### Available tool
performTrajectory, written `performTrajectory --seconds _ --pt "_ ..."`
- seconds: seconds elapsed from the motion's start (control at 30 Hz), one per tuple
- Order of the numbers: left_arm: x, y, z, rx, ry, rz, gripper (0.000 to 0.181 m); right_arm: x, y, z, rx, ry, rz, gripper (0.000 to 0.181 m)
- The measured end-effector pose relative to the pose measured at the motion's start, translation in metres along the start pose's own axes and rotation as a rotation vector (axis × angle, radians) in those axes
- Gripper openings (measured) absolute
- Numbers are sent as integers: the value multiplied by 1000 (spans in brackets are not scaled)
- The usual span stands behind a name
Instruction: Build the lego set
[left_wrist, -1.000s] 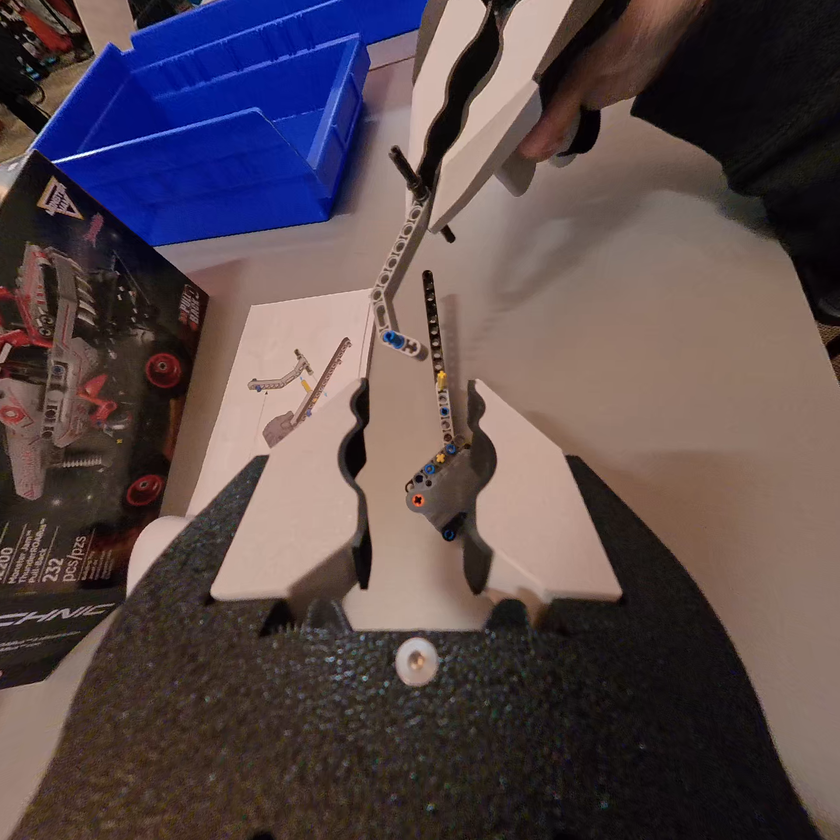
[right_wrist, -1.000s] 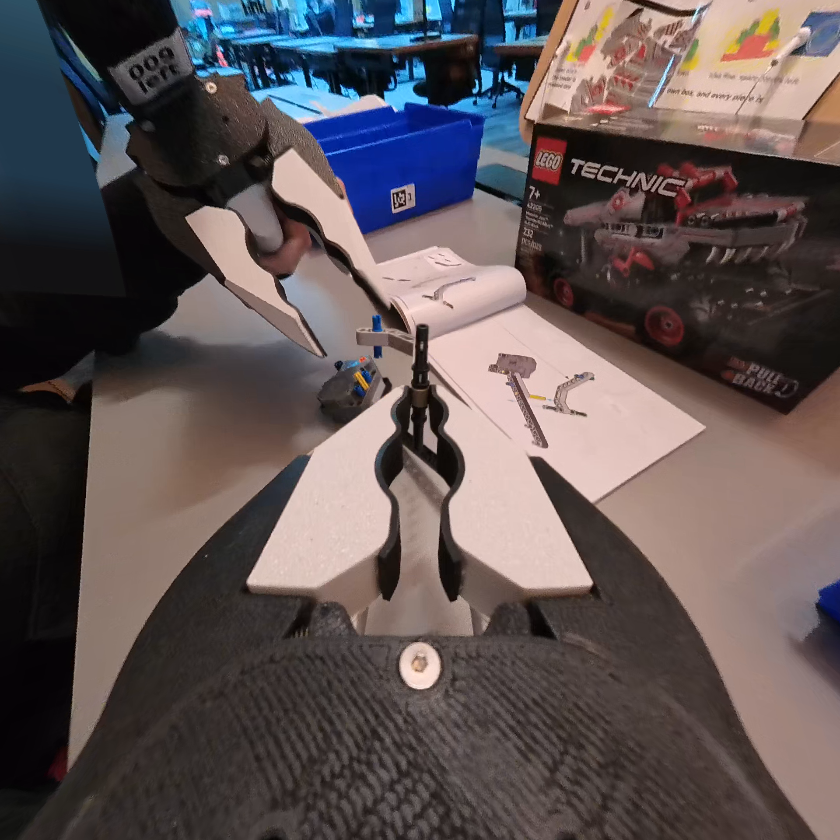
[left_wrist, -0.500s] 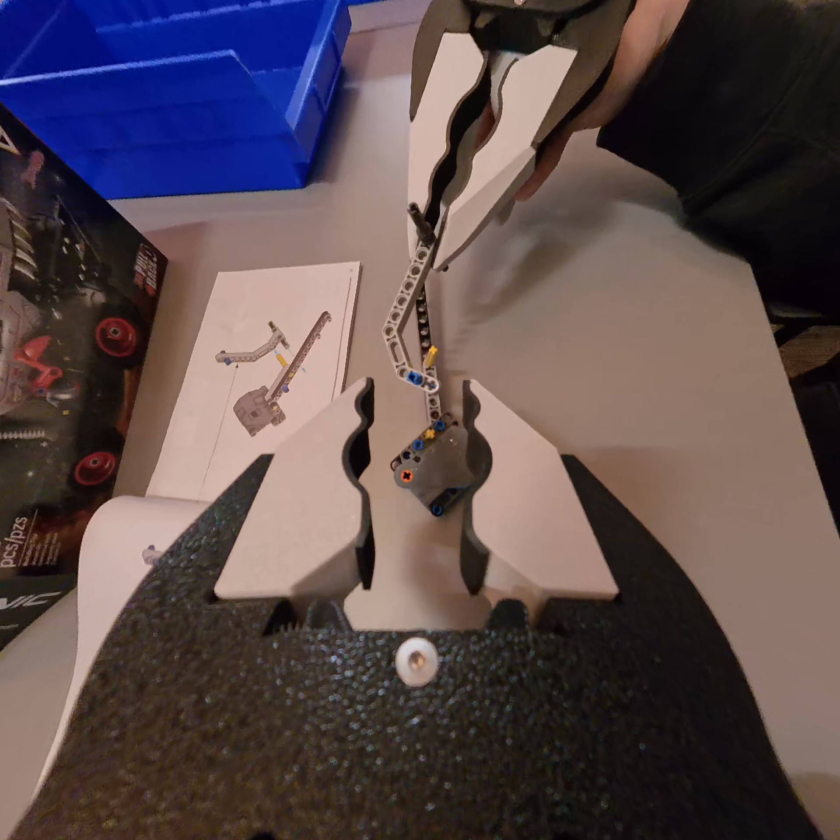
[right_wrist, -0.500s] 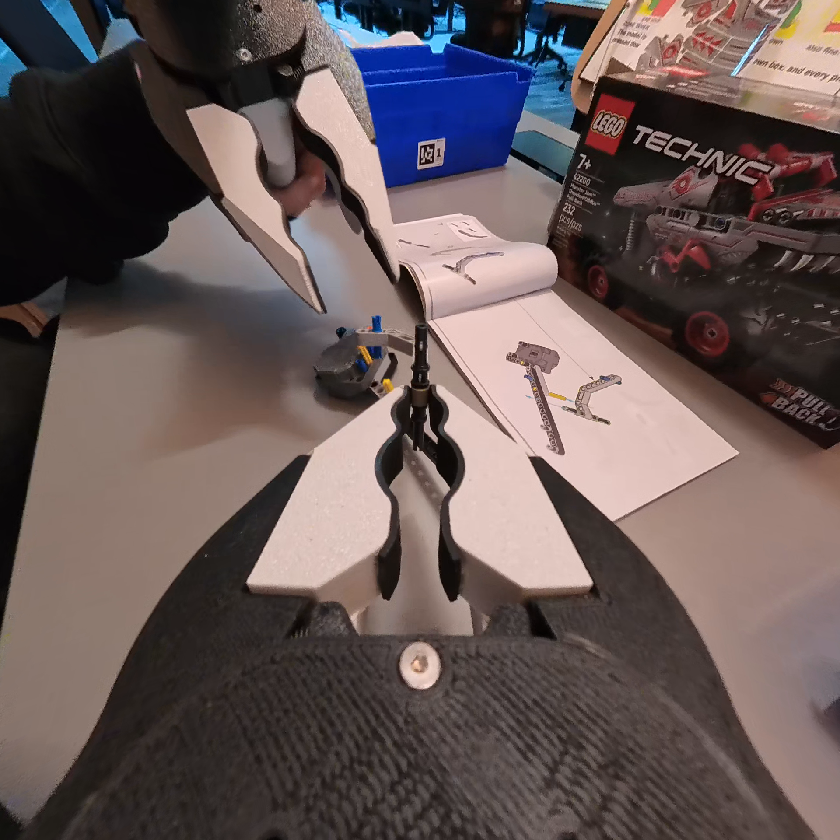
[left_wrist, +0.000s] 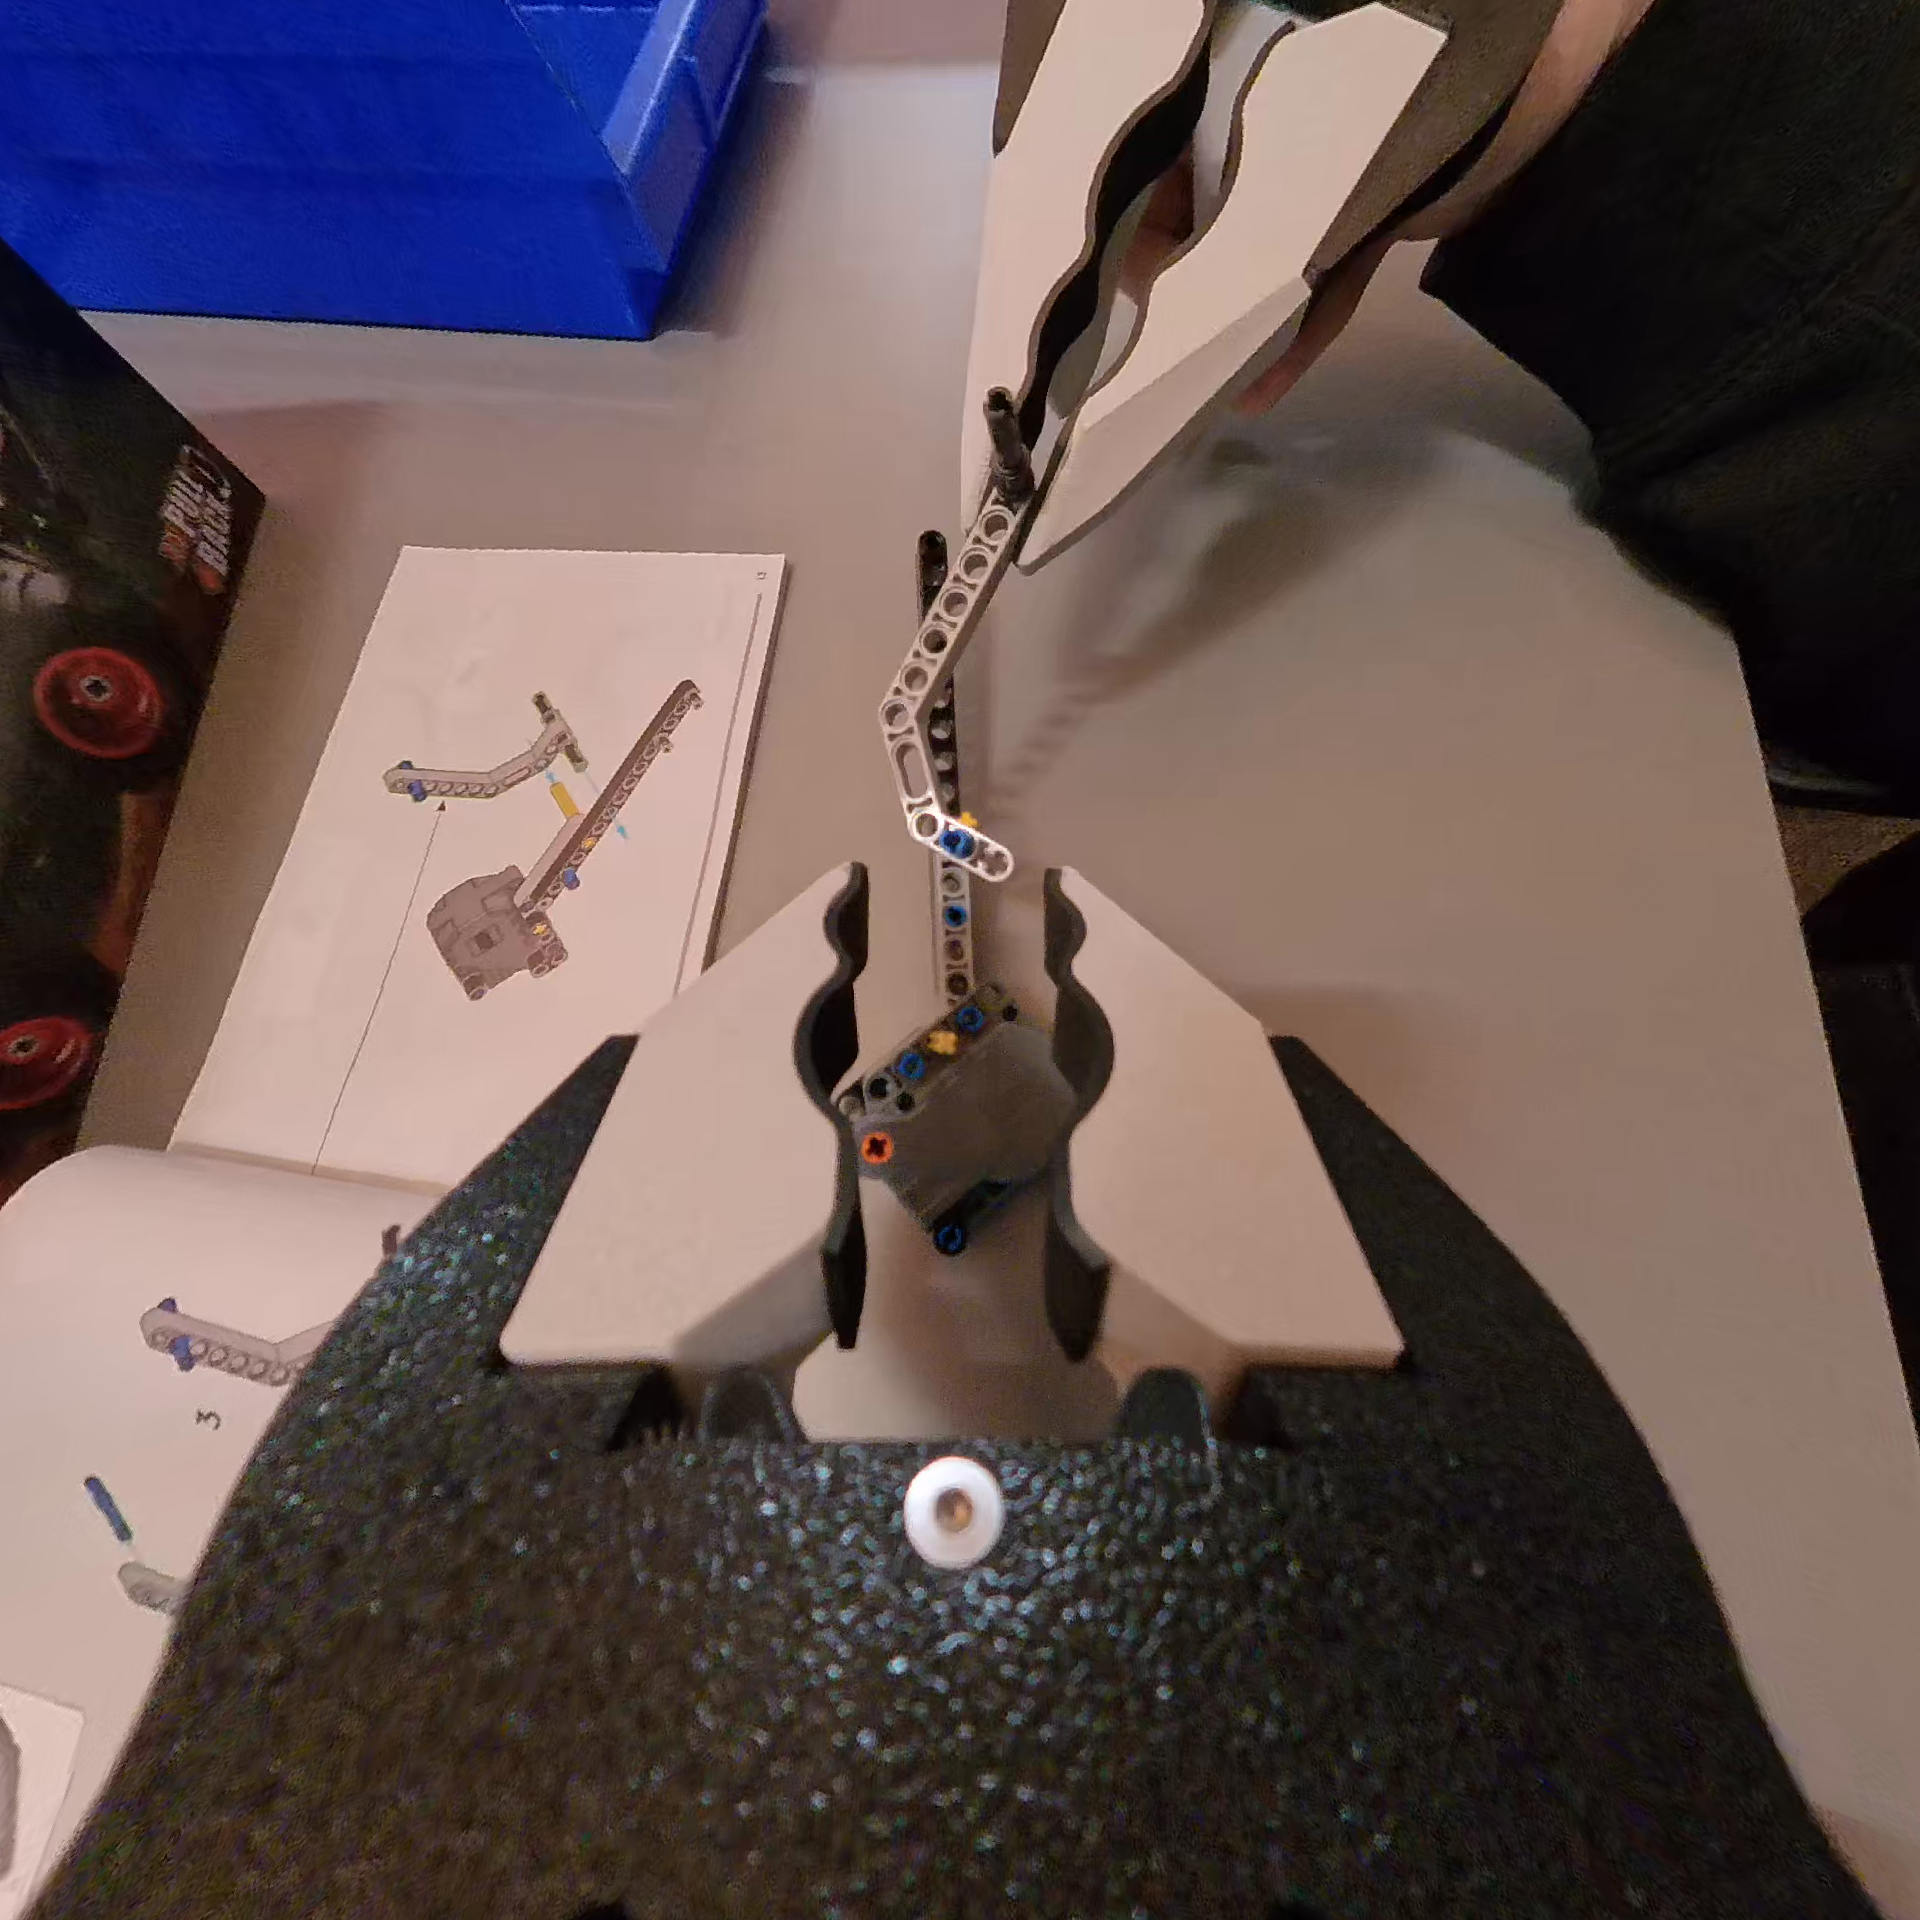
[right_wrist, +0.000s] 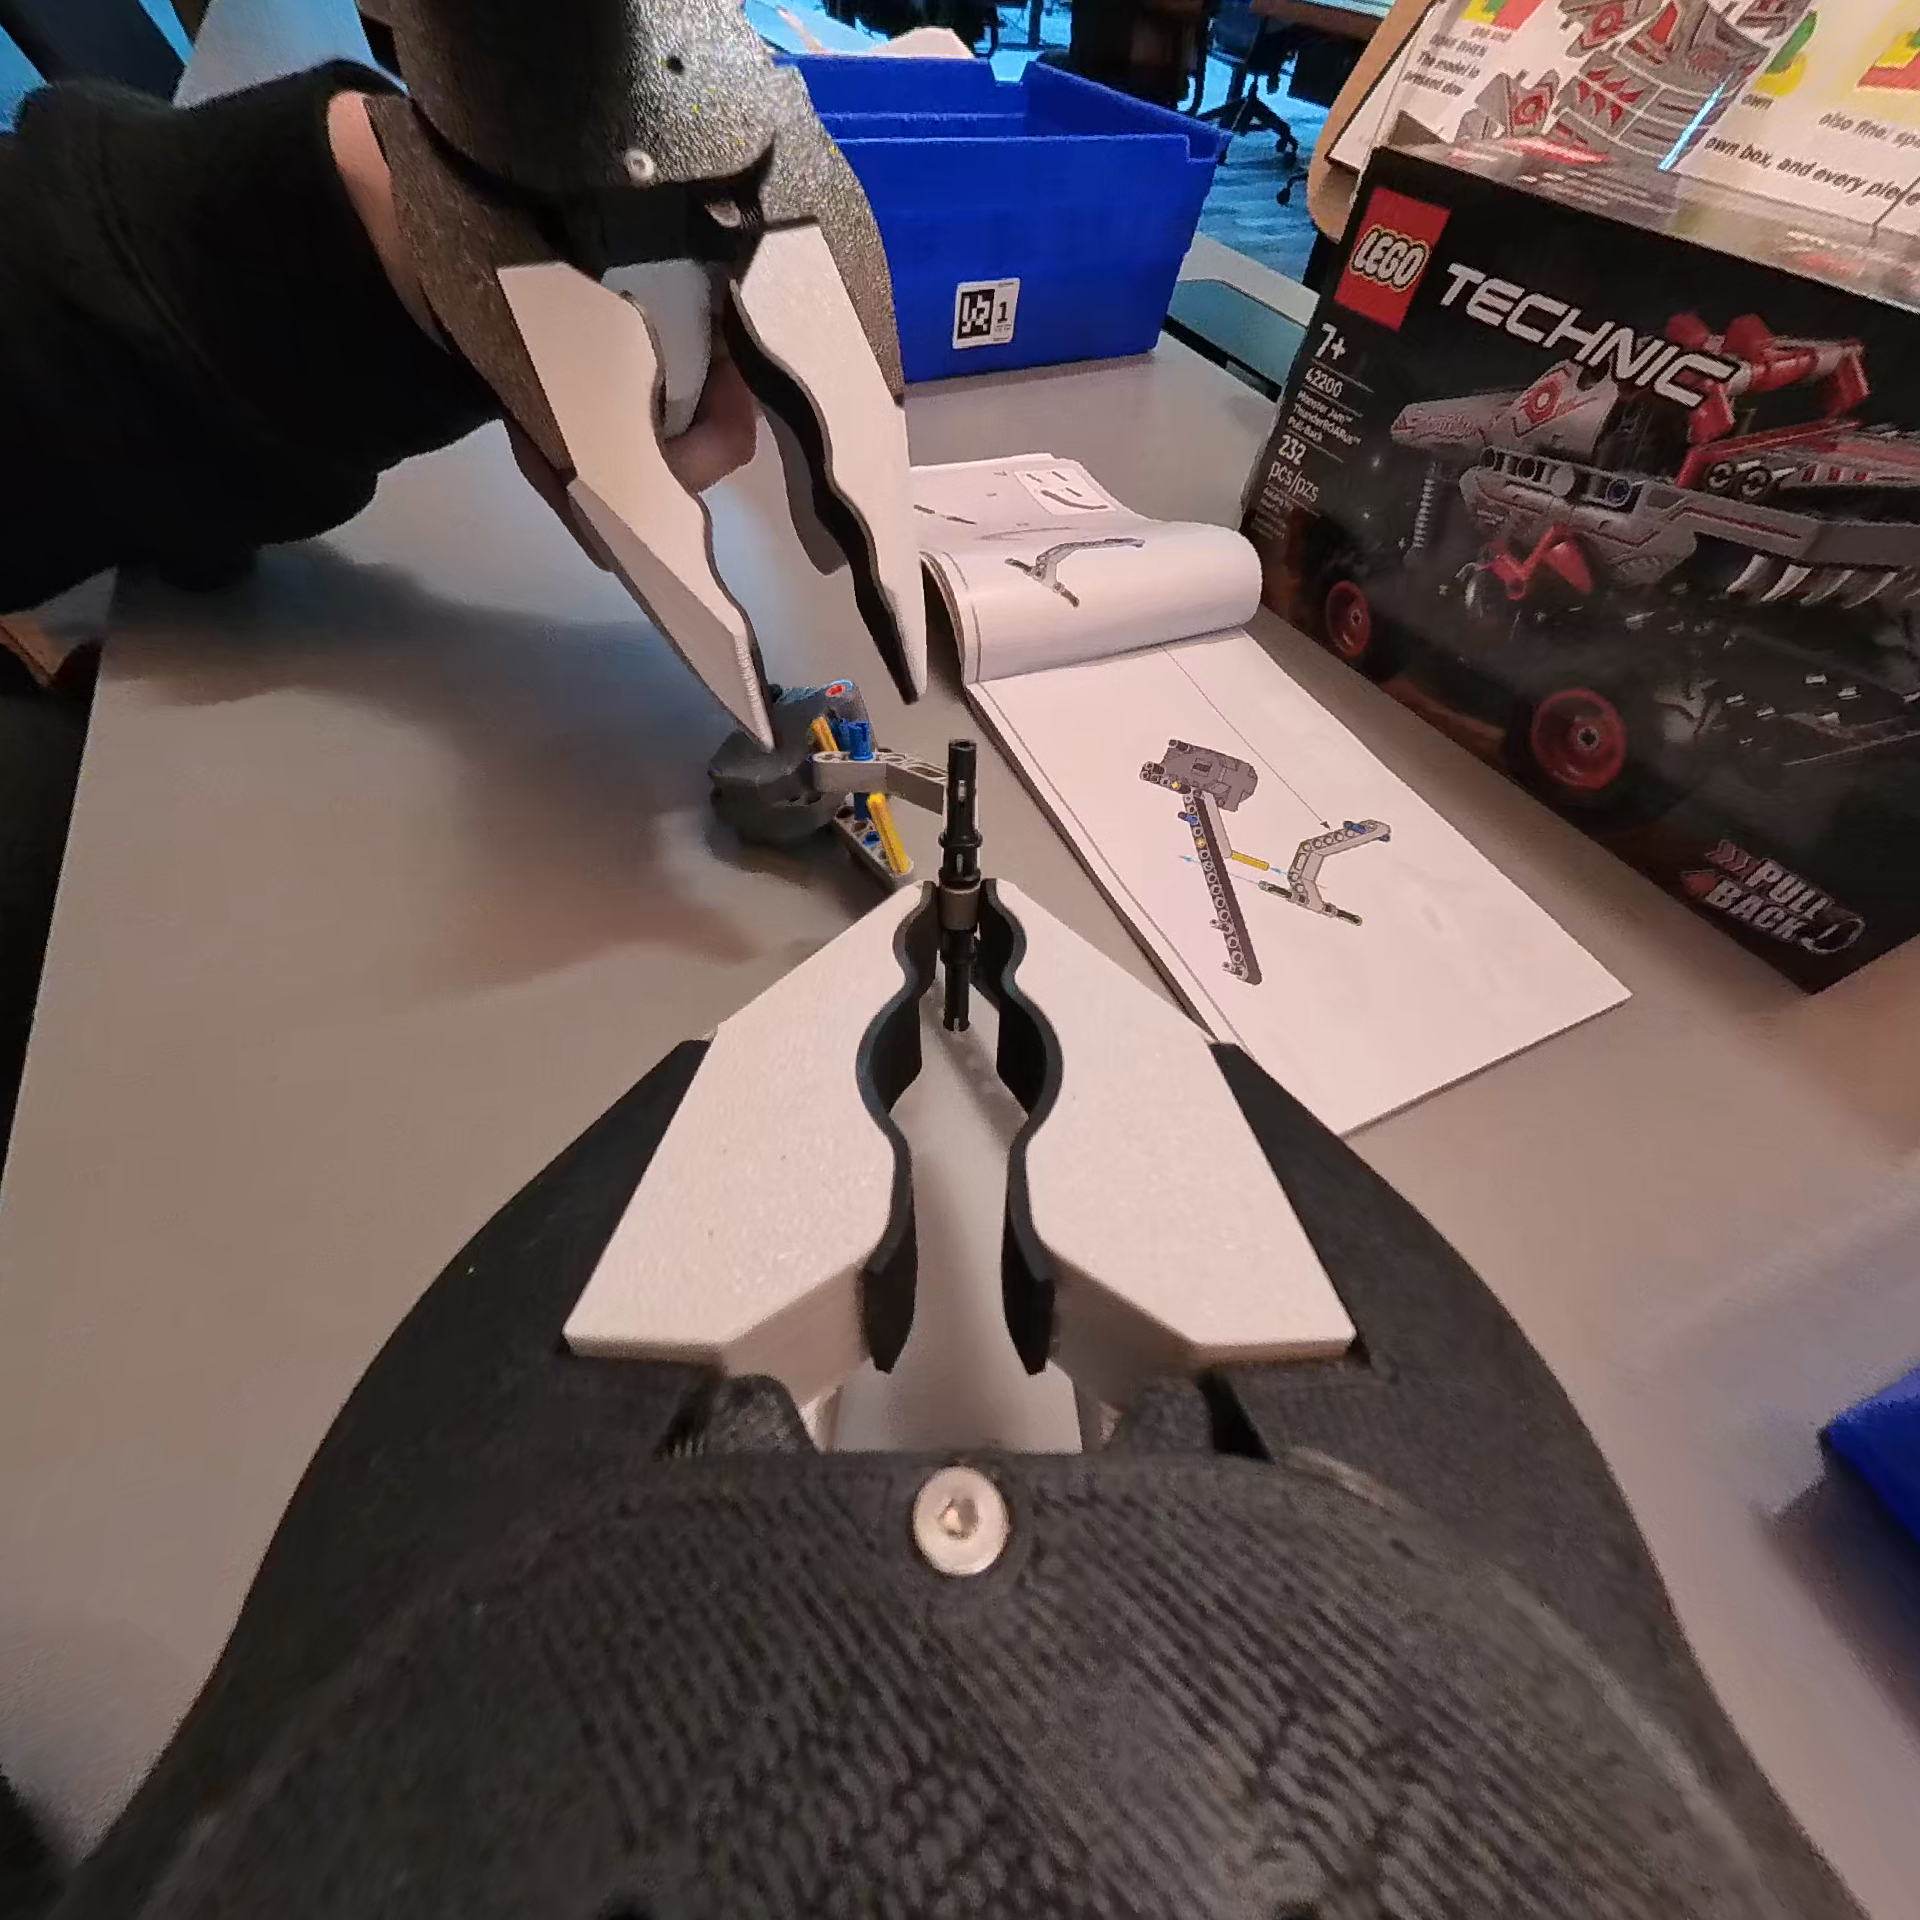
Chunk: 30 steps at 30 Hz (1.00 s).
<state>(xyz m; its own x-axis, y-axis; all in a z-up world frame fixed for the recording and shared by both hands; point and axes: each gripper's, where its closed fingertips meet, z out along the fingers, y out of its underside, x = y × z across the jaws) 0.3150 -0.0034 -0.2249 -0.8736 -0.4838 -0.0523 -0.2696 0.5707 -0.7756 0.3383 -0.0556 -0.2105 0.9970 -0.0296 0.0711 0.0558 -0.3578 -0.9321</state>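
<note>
- Dark set box (right_wrist: 1621, 540), at the table's (right_wrist: 312, 935) far right edge: brand logo, large title, small print and numerals on its front.
- White tag (right_wrist: 985, 312) on the blue bin (right_wrist: 1039, 208): a square code and a digit.
- Open instruction booklet (right_wrist: 1299, 935): a step numeral.
- Printed sheets (right_wrist: 1662, 83) above the box: partly cropped lines.

The left gripper (left_wrist: 951, 1049) points steeply down at the table with its jaws spread apart, while the right gripper (right_wrist: 958, 914), angled towards it from the opposite side, has its jaws pinched close together at the tips.
</note>
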Motion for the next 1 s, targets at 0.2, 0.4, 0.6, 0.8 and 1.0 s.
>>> performTrajectory --seconds 0.2,0.4,0.6,0.8,1.0 --pt "-1 4 3 -49 -23 32 30 -2 -1 2 3 -6 -27 4" --pt "0 6 9 -79 -49 31 27 -3 2 3 -16 -7 -46 4" --pt "2 11 13 -105 -70 54 25 -3 3 2 -23 -3 -55 4" --pt "2 8 9 -84 -73 47 25 -5 -6 0 11 -4 -67 4" --pt "1 7 10 -66 -86 38 24 -3 -3 -1 -24 17 -78 4"
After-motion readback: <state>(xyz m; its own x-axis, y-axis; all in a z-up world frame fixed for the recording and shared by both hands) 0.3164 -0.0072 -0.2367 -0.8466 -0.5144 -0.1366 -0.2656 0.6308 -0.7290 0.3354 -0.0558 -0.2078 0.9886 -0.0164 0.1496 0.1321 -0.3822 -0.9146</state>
